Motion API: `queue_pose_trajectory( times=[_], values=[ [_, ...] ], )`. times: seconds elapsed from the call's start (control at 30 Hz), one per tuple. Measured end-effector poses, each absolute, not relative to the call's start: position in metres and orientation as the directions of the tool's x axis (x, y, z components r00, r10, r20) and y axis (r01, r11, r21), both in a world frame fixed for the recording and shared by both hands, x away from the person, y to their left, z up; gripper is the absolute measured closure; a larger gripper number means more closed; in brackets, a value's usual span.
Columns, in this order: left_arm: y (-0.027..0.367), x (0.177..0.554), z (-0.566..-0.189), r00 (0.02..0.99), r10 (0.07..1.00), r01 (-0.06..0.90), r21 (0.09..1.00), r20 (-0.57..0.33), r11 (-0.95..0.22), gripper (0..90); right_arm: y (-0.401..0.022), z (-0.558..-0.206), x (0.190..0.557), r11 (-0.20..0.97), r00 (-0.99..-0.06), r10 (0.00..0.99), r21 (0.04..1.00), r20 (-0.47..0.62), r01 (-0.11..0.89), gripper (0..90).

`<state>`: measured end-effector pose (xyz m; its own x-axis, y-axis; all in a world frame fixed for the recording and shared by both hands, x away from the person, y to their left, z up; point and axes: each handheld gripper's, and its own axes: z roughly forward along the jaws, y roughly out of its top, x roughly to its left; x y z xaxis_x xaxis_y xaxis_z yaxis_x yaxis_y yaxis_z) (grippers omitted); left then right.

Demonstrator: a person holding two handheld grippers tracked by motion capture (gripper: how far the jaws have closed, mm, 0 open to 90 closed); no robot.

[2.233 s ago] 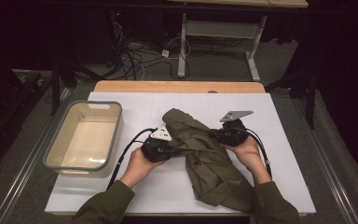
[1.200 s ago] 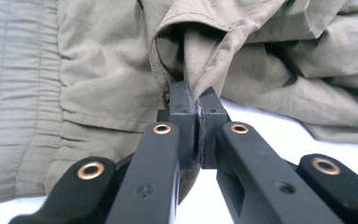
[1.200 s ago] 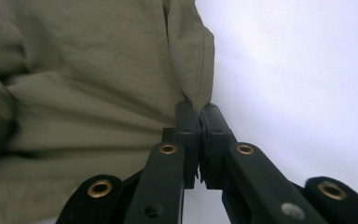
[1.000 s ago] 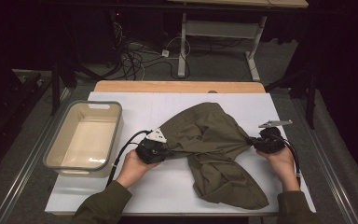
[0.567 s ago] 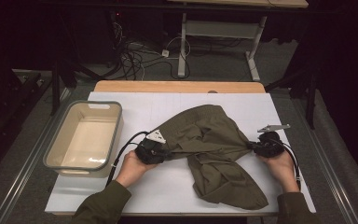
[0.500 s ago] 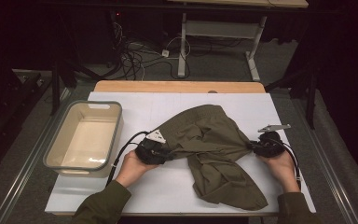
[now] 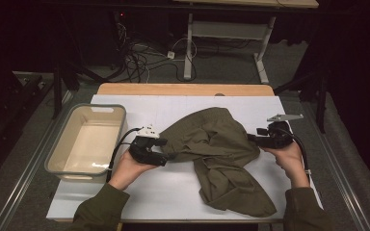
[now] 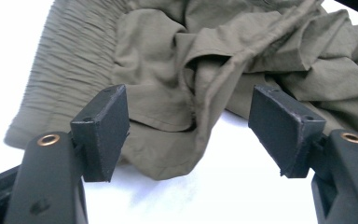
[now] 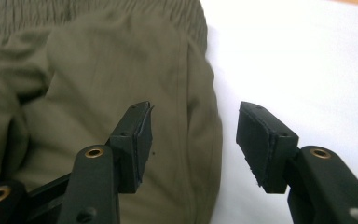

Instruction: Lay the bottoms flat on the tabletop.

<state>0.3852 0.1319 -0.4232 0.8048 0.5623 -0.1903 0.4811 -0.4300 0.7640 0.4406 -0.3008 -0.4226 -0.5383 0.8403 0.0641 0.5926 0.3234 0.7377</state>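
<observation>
An olive-green garment (image 7: pixel 217 154) with a gathered elastic waistband lies crumpled on the white table top (image 7: pixel 173 187), spread between both hands. My left gripper (image 7: pixel 166 150) is at the cloth's left edge; its jaws have just been opening and stand apart above the fabric (image 8: pixel 177 88), gripping nothing. My right gripper (image 7: pixel 251 139) is at the cloth's right edge; its jaws have also just been opening, with the garment's edge (image 9: pixel 121 74) lying under them, not pinched.
A beige plastic tub (image 7: pixel 87 142) stands empty at the table's left. A wooden strip (image 7: pixel 185 89) runs along the far edge. Behind the table are cables and a table frame on the dark floor. Bare white surface lies in front of the garment.
Both grippers have let go of the garment and lifted slightly; their jaws were shut on its left and right edges one second ago and now stand apart. The cloth lies slack.
</observation>
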Motion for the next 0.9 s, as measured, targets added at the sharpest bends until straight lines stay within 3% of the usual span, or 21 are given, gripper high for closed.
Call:
queue_pose_trajectory(
  times=[0.23, 0.57, 0.67, 0.77, 0.9],
  values=[
    [0.141, 0.392, -0.426, 0.737, 0.646, 0.532, 0.760, -0.197, -0.375, 22.8, -0.271, -0.423, 0.483, 0.328, -0.561, 0.823, 0.730, 0.091, 0.600, 45.5],
    [0.143, 0.397, -0.435, 0.701, 0.689, 0.567, 0.729, -0.184, -0.383, 22.7, -0.239, -0.435, 0.528, 0.347, -0.570, 0.811, 0.674, 0.135, 0.653, 38.2],
    [0.143, 0.398, -0.436, 0.690, 0.700, 0.577, 0.722, -0.181, -0.382, 22.7, -0.239, -0.443, 0.532, 0.340, -0.558, 0.816, 0.657, 0.149, 0.673, 39.6],
    [0.143, 0.399, -0.438, 0.687, 0.703, 0.583, 0.718, -0.184, -0.381, 22.7, -0.242, -0.449, 0.532, 0.335, -0.554, 0.817, 0.650, 0.160, 0.682, 46.3],
    [0.141, 0.400, -0.440, 0.680, 0.712, 0.591, 0.705, -0.175, -0.392, 22.7, -0.242, -0.449, 0.530, 0.357, -0.556, 0.820, 0.639, 0.134, 0.681, 65.4]
  ],
)
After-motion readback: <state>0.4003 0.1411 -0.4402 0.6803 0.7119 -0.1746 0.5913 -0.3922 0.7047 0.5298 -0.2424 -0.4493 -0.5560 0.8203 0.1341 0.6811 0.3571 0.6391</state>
